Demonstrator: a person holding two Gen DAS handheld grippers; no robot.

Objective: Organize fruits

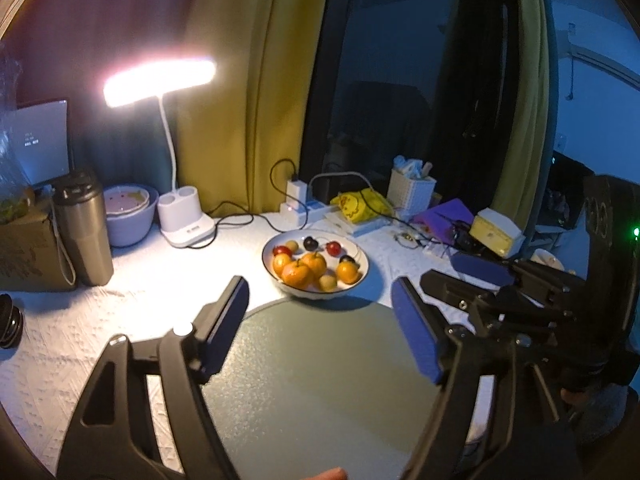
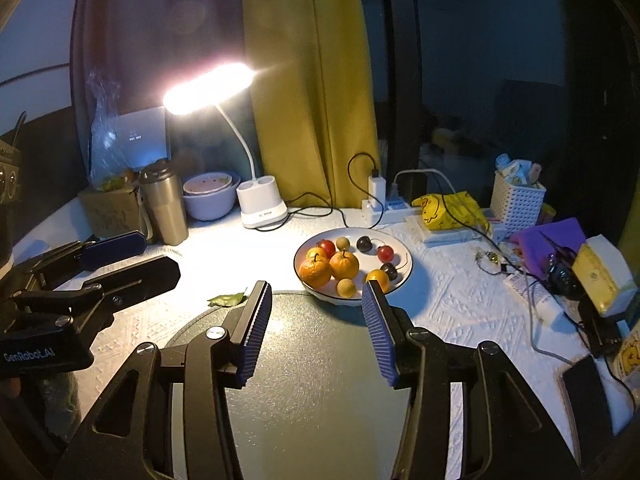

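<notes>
Both tools, left tool (image 1: 320, 320) and right tool (image 2: 316, 332), hover agape and empty over the grey round tray (image 2: 320, 380); beyond, fruits mixed in the white bowl (image 2: 396, 242) on the desk (image 2: 460, 300); sorted or unsorted, I cannot judge.

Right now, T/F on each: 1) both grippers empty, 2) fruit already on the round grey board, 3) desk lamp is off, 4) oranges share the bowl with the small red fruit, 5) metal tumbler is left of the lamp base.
1) Left gripper and right gripper hold nothing: true, both are open.
2) Fruit lies on the round grey board: false. The board is bare; all the fruit sits in the white bowl.
3) The desk lamp is off: false, it is lit.
4) The oranges share the bowl with small red fruit: true.
5) The metal tumbler stands left of the lamp base: true.
</notes>
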